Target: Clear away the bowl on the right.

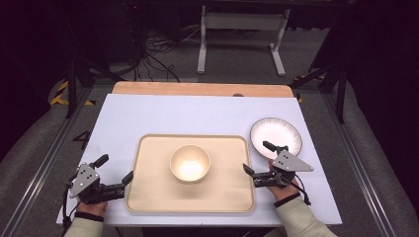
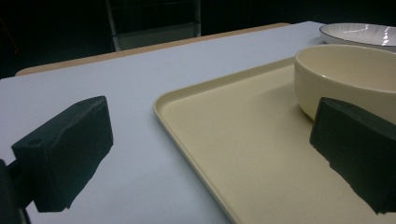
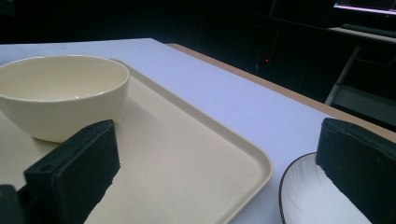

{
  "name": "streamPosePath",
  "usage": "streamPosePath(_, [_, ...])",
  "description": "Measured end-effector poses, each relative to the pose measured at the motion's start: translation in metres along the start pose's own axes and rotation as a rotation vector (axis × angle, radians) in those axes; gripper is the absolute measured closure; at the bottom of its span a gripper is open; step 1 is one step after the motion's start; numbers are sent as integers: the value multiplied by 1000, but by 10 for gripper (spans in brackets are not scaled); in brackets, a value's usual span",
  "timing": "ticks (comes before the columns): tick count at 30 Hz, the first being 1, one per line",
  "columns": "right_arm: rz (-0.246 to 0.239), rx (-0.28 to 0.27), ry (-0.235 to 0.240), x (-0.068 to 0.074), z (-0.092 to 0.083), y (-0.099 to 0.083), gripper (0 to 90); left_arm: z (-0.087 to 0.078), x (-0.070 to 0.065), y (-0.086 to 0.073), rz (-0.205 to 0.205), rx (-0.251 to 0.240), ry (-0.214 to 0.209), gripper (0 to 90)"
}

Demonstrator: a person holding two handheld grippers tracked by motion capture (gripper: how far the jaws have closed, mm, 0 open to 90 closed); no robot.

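Note:
A cream bowl stands upright and empty in the middle of a beige tray. A white plate with a dark rim lies on the table just right of the tray. My left gripper is open at the tray's left edge, one jaw over the table and one over the tray. My right gripper is open at the tray's right edge, straddling the gap between tray and plate. Both hold nothing.
The tray and plate rest on a white table surface with a wooden strip along its far edge. Beyond it are a dark floor, cables and a white stand frame.

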State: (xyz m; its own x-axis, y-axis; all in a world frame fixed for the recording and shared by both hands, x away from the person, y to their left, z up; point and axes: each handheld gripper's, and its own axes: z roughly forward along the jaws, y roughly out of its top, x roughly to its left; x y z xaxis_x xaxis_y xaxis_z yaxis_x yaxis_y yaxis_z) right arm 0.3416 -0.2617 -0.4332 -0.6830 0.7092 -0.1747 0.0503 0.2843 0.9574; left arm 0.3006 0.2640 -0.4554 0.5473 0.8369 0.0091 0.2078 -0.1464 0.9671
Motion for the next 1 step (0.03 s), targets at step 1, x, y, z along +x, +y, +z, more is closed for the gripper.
streamPosePath(1, [1, -2, 1, 0, 0, 0, 0, 0, 0, 0, 0, 1, 1, 2])
